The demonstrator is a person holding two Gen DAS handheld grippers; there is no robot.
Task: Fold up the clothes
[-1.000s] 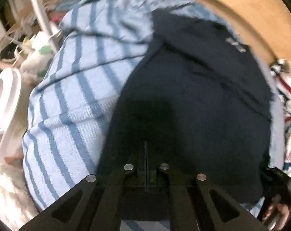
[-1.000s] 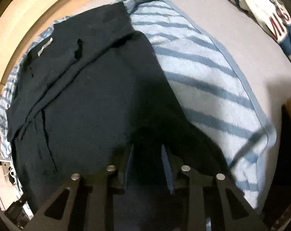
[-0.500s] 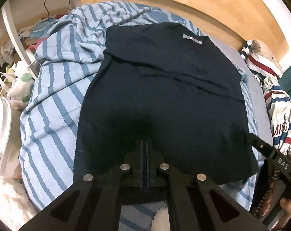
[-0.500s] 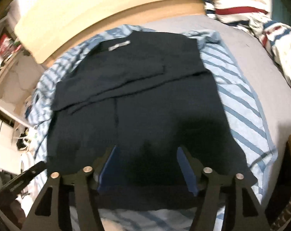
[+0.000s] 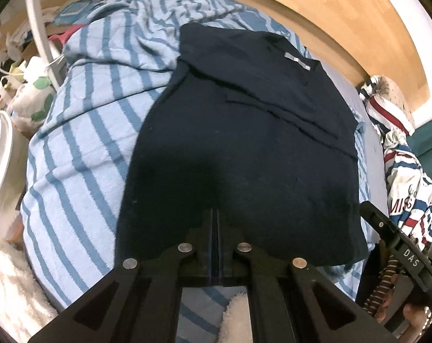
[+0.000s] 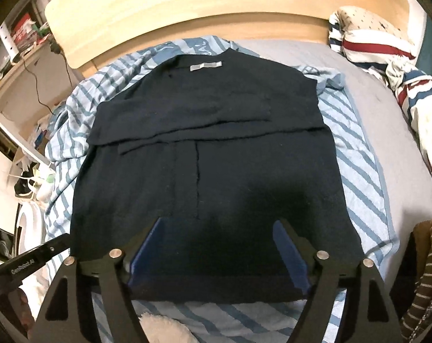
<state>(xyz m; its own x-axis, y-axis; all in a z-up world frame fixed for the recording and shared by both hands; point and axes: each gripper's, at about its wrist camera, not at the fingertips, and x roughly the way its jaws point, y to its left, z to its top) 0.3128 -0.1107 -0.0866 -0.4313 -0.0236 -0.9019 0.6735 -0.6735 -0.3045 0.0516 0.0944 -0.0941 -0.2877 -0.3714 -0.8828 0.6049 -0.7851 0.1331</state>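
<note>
Showing only rightward: sweater (image 6: 210, 148) centre seam (image 6: 197, 180).

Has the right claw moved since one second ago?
Yes. The right claw has pulled back from the wooden headboard to the navy sweater hem, opening wider.

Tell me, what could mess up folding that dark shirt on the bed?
The navy shirt lies on a rumpled striped blanket, so the next fold might drag the blanket or come out crooked. The sleeves already tucked across its back could slip loose when the hem is lifted. The left gripper looks closed, the right gripper open, so a lift might go uneven.
</note>
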